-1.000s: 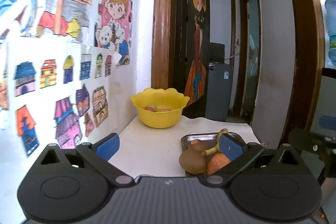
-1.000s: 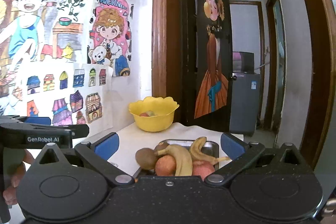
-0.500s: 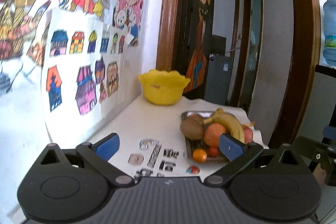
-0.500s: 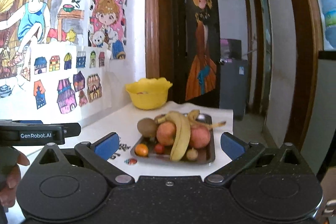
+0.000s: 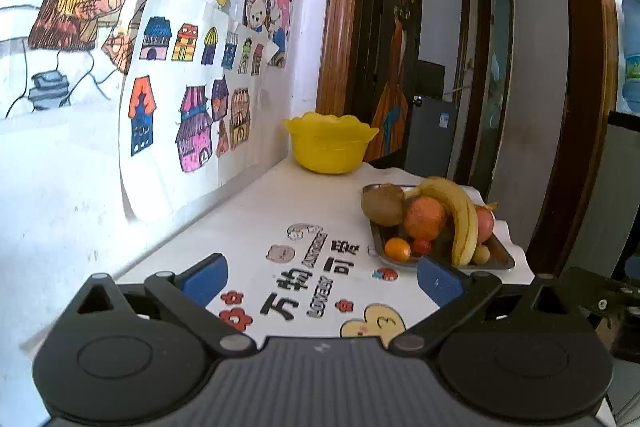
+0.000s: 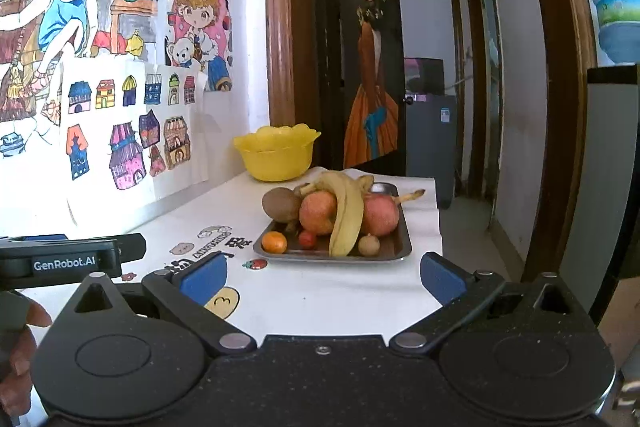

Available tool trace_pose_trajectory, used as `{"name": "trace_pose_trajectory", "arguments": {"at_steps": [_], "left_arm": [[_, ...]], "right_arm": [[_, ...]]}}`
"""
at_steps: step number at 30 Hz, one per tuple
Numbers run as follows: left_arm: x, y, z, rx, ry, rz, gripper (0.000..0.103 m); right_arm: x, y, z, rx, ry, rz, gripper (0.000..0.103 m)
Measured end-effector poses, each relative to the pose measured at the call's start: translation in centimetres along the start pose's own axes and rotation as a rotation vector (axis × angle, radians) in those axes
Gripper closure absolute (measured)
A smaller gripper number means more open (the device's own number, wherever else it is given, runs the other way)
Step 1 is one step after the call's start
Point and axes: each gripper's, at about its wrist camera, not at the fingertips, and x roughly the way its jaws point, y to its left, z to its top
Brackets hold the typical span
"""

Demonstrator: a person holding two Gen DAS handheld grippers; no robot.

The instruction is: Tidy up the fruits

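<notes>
A metal tray (image 6: 394, 254) (image 5: 502, 259) on the white table holds a pile of fruit: a banana (image 6: 346, 213) (image 5: 460, 215), a kiwi (image 6: 280, 205) (image 5: 382, 205), two reddish apples (image 6: 318, 213) (image 6: 380, 215), a small orange (image 6: 275, 242) (image 5: 397, 249) and smaller round fruits. A yellow bowl (image 6: 276, 155) (image 5: 330, 143) stands behind it by the wall. My left gripper (image 5: 322, 277) is open over the printed tablecloth, left of the tray. Nothing sits between the spread fingers of my right gripper (image 6: 320, 273), open just short of the tray.
The wall on the left is covered with coloured drawings (image 5: 192, 123). A dark door with a painted figure (image 6: 370, 67) and a doorway lie behind the table. The left gripper's body (image 6: 68, 259) and a hand (image 6: 18, 359) show at the right wrist view's left edge.
Both grippers have pulled back and risen from the tray; the fruit pile now lies farther ahead and the printed tablecloth shows below. Both stayed open.
</notes>
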Motion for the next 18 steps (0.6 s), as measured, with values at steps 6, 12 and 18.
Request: {"name": "trace_pose_trajectory", "arguments": {"at_steps": [6,12,18], "left_arm": [[-0.5,0.0,-1.1,0.0,0.005,0.009,0.001],[-0.7,0.1,-1.9,0.006,0.01,0.035,0.001],[-0.4,0.0,-2.3,0.006,0.02,0.049,0.001]], "right_arm": [[0.4,0.1,-1.3,0.015,-0.031,-0.031,0.001],[1.5,0.0,-2.2,0.018,-0.009,-0.011,0.001],[1.9,-0.1,-2.4,0.029,-0.009,0.001,0.001]]}}
